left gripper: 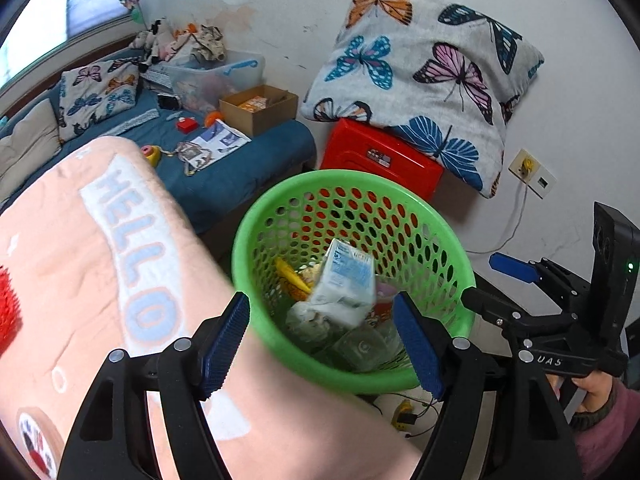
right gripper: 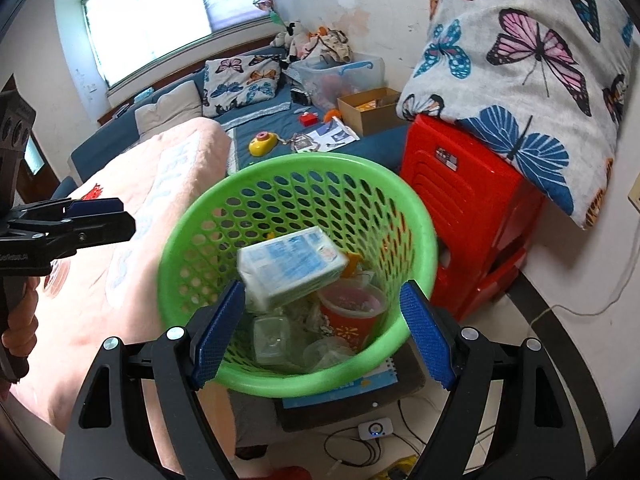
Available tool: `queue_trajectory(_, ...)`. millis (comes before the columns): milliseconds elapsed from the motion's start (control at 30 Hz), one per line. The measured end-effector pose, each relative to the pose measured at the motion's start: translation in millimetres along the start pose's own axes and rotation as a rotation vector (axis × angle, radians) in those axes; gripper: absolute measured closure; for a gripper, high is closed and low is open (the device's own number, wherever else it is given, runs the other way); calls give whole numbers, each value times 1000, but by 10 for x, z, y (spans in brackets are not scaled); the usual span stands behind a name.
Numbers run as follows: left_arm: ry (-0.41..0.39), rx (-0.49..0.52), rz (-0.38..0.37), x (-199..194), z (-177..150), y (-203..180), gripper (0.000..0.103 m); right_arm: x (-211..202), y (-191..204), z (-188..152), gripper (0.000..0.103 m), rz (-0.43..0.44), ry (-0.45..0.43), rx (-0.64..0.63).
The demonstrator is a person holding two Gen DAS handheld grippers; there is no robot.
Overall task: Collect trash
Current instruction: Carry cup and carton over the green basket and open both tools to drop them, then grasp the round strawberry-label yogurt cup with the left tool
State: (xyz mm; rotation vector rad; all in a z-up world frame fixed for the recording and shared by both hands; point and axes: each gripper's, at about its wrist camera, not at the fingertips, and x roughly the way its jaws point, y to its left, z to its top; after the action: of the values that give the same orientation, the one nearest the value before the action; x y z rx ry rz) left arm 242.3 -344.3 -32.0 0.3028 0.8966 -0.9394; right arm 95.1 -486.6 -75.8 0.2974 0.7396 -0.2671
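Our left gripper (left gripper: 320,344) stands with its blue pads spread wide and nothing pressed between them, poised over the near rim of the green basket (left gripper: 276,204). Framed in that gap, a blue-and-white carton (left gripper: 346,280) sits tilted and blurred inside the basket, clear of both pads; we cannot tell whether it is falling or already resting on the heap. Our right gripper (right gripper: 322,332) hangs over the same rim, equally wide and empty.

Beneath the carton we see a red paper cup (right gripper: 352,316), clear plastic containers (right gripper: 272,338), crumpled wrapping and a yellow scrap (left gripper: 290,274). The basket stands beside the pink blanket (left gripper: 80,260), with the red stool (right gripper: 468,216) and a butterfly cushion (left gripper: 432,80) behind it.

We judge the carton light and thin-walled: it dents under a hard squeeze, and its coated faces look slick. If we must take it again, we close across its two broad flat faces near the middle, gently, not on a corner. The cup and clear containers look lighter still and likely to crumple or skid, so a rim or edge suits them better. The basket itself looks stiff but springy, best held by the thick top rim.

Further litter may lie on the blue bed (left gripper: 240,184), where papers (left gripper: 216,144) and small toys are scattered.
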Motion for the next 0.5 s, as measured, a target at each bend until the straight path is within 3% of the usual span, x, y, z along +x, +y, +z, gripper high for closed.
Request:
queue_trajectory(333,-57,-69,121,-515,-449,426,32,16,446,50,23,72,4,-76)
queue_trajectory(500,-83,-122,226,-807,-721,789,28,85,728,101,22,116,11,-117)
